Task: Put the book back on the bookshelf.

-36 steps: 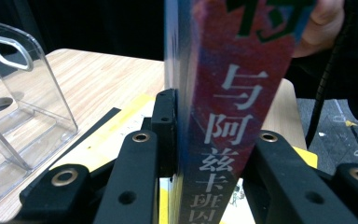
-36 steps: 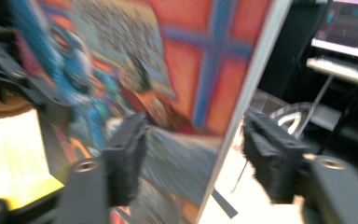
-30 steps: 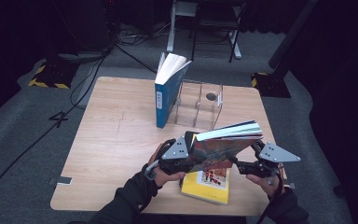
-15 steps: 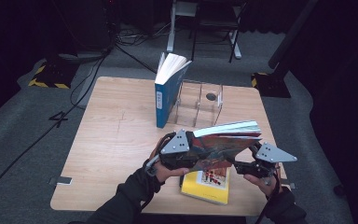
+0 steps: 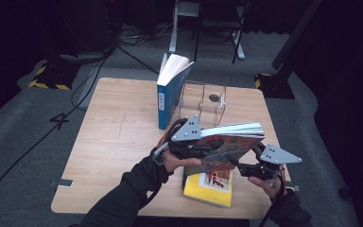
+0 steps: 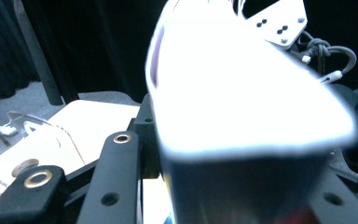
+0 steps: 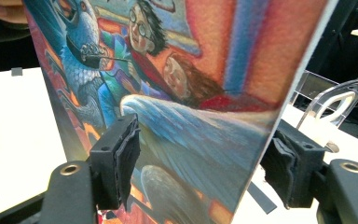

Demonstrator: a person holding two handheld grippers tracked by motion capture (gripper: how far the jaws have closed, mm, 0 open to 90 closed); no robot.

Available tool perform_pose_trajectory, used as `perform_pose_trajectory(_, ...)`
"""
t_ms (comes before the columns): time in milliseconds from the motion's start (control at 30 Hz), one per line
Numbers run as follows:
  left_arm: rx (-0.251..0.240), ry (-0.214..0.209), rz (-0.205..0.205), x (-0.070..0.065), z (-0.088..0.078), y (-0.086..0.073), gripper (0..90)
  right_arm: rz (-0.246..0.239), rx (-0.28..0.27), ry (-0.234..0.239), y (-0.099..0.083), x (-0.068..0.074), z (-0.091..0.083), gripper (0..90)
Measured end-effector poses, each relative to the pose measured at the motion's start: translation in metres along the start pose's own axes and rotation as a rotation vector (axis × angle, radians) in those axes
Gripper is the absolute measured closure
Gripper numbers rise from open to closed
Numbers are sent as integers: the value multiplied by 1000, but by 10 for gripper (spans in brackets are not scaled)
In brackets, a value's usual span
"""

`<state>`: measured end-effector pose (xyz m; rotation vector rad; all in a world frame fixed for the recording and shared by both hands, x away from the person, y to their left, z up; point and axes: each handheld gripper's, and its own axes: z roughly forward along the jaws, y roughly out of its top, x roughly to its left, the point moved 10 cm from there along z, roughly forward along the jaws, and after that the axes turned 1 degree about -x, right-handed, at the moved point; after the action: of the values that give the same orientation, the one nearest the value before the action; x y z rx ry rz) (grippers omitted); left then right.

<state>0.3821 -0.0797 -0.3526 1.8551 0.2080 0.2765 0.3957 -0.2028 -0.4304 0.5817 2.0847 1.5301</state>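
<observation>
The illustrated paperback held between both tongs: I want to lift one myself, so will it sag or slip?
The illustrated paperback looks thick and keeps straight edges while held off the table, so probably fairly stiff. Its cover seems glossy, so it may slip. Gripped only at its ends by the left tongs and right tongs, it could twist.

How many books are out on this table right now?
3: a blue book standing against the clear rack, a colourful book held up between both grippers, and a yellow book lying flat beneath it, partly hidden.
</observation>
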Motion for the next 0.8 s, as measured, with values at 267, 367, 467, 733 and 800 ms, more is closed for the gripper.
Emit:
perform_pose_trajectory(267, 32, -6, 27, 2, 3, 12, 605, 5, 5, 5, 0, 0, 0, 334)
perform_pose_trajectory(367, 46, -10, 37, 2, 3, 15, 609, 6, 10, 3, -1, -1, 0, 334)
perform_pose_trajectory(467, 57, -24, 41, 2, 2, 14, 637, 8, 10, 4, -1, -1, -1, 336)
perform_pose_trajectory(733, 50, -22, 40, 1, 2, 15, 724, 9, 16, 7, -2, -3, -1, 339)
perform_pose_trajectory(800, 49, -19, 35, 2, 2, 14, 726, 11, 16, 6, -3, -4, -2, 340)
